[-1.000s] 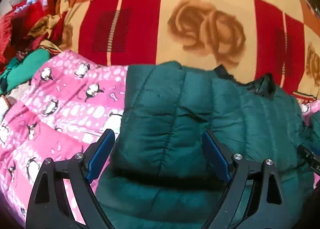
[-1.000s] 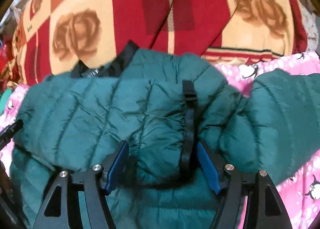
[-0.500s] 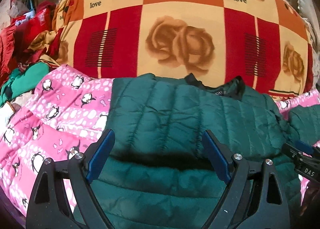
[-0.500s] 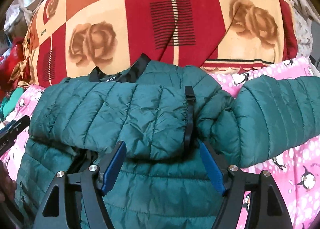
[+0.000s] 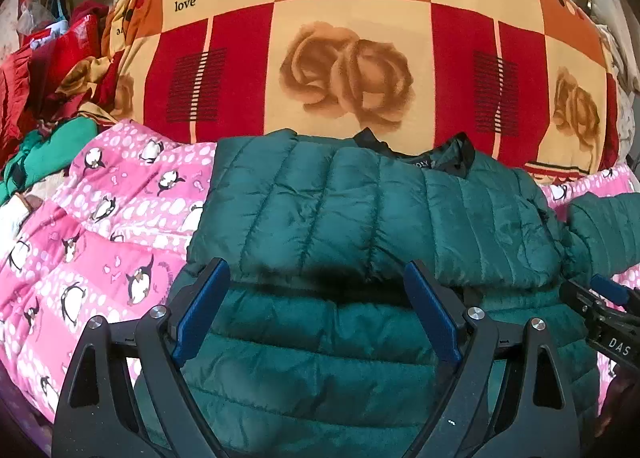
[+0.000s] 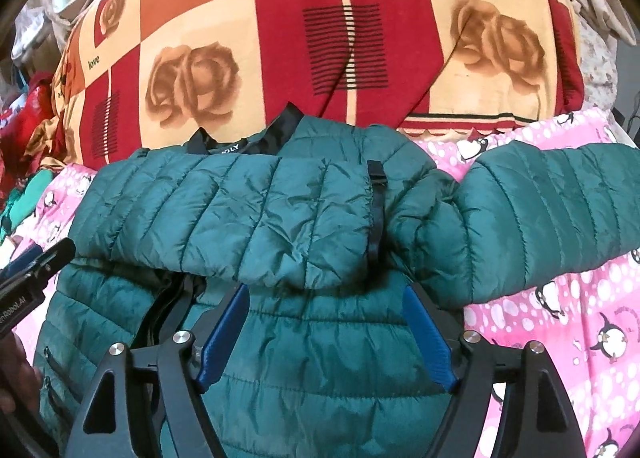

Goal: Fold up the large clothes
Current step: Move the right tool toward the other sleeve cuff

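Note:
A dark green quilted jacket [image 5: 360, 218] lies on a pink penguin blanket [image 5: 100, 226], black collar [image 5: 452, 162] at the far side. One sleeve [image 6: 248, 218] is folded across the chest, its black-trimmed cuff [image 6: 376, 214] to the right. The other sleeve [image 6: 560, 218] stretches out to the right. My left gripper [image 5: 316, 270] hovers open over the jacket's lower body, with nothing pinched. My right gripper [image 6: 325, 294] hangs just short of the folded sleeve's edge; its jaws are opening and nothing is pressed between them. Each gripper shows at the edge of the other's view.
Behind the jacket rises a bulky red, orange and cream blanket [image 5: 360, 58] with roses and "love" print. A heap of red and green clothes [image 5: 48, 98] sits at the far left. Pink blanket [image 6: 580, 338] shows on the right of the jacket.
Both grippers have pulled back and up from the jacket, so more of it and the rose blanket shows. The folded sleeve stays across the chest. The right jaws stand wider.

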Available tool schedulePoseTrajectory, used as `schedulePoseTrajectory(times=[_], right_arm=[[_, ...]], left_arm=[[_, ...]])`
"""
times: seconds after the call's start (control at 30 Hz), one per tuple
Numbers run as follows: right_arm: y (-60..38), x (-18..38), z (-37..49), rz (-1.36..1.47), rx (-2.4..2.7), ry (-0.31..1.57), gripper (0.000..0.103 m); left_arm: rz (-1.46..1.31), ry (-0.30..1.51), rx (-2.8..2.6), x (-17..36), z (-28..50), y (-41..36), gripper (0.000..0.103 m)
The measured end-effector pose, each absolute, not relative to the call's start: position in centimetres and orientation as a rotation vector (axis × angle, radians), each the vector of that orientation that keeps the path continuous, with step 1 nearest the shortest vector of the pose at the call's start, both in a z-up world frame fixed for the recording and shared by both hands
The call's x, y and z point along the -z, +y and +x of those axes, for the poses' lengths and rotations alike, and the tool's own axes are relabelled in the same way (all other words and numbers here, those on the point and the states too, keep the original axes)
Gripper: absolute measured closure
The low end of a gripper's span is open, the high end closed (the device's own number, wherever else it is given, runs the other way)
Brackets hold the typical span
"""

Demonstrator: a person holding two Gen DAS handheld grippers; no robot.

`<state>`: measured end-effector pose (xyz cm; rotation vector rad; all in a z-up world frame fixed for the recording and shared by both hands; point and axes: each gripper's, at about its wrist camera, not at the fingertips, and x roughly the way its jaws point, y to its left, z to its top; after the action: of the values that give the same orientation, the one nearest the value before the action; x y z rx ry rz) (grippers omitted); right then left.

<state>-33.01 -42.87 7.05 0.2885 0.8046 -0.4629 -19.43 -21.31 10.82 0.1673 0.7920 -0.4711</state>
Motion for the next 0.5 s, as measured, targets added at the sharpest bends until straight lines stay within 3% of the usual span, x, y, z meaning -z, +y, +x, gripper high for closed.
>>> schedulePoseTrajectory(times=[0.5], right_arm=[[-43.7,-7.3,-35.9,0.311,0.487,0.79,0.026]], left_arm=[[0.183,0.768,0.512,-11.8,-22.4,-23.2,0.014]])
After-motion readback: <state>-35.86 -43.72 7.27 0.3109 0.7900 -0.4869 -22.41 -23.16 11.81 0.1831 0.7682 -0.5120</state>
